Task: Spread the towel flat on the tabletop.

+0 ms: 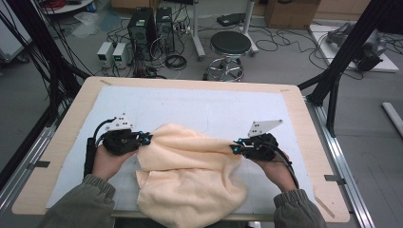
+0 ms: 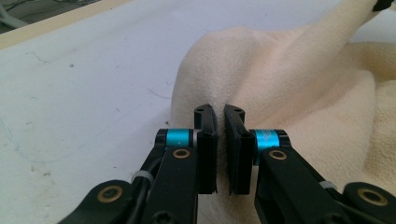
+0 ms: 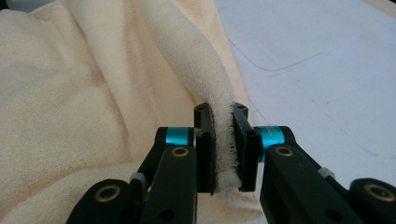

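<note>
Clearly the pale peach terry-cloth towel (image 1: 190, 175) is the work in hand: it lies rumpled in the lower middle of the high view, its near part drooping over the front edge of the counter (image 1: 62, 142), on the white mat (image 1: 190, 104) that covers it. Its upper edge is stretched into a ridge between the two tools, likely so the cloth can be lifted and spread out flat. The left gripper (image 1: 148, 138), at centre left, has its jaws pressed together on a fold of towel. The right gripper (image 1: 234, 148), at centre right, pinches a fringed hem, seen squeezed between its pads (image 3: 205, 149) in the right gripper view.
</note>
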Tool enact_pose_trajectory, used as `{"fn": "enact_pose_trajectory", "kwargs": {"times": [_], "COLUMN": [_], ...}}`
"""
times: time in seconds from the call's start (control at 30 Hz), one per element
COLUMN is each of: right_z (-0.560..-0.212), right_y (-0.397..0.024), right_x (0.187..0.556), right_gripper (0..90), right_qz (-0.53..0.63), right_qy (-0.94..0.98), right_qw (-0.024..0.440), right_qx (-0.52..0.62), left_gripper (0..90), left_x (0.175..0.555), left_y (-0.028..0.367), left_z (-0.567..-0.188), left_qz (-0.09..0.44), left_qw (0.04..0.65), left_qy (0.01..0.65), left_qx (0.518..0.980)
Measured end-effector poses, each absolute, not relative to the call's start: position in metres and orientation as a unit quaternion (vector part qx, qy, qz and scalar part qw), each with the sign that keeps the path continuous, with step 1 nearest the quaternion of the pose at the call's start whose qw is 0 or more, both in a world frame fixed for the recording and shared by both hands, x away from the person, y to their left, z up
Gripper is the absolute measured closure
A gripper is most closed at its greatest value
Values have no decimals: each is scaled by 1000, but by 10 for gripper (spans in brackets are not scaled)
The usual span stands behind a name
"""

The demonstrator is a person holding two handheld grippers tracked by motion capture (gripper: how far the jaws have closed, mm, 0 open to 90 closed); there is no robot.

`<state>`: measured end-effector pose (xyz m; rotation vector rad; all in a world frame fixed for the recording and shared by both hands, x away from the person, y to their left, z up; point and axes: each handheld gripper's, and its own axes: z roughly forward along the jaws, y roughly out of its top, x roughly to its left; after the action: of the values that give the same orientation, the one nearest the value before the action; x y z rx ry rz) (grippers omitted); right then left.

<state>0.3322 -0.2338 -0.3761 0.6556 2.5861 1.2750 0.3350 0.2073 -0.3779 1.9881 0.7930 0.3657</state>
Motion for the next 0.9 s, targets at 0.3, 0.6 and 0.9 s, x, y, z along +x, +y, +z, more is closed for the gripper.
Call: {"fn": "enact_pose_trajectory", "kwargs": {"times": [0.3, 0.6, 0.9], "right_z": [-296, -325, -352], "right_y": [-229, -223, -213], "right_x": [458, 439, 364], "right_gripper": [435, 442, 440], "right_qz": [416, 425, 436], "right_qy": [812, 829, 853], "right_qw": [221, 158, 130], "right_qx": [344, 329, 258], "left_gripper": [654, 518, 466], "left_x": [467, 439, 359], "left_y": [190, 210, 233], "left_z": [-295, -334, -369], "left_qz": [270, 224, 197], "left_qw": [459, 467, 494], "left_qy": [417, 371, 339], "left_qx": [736, 771, 776]}}
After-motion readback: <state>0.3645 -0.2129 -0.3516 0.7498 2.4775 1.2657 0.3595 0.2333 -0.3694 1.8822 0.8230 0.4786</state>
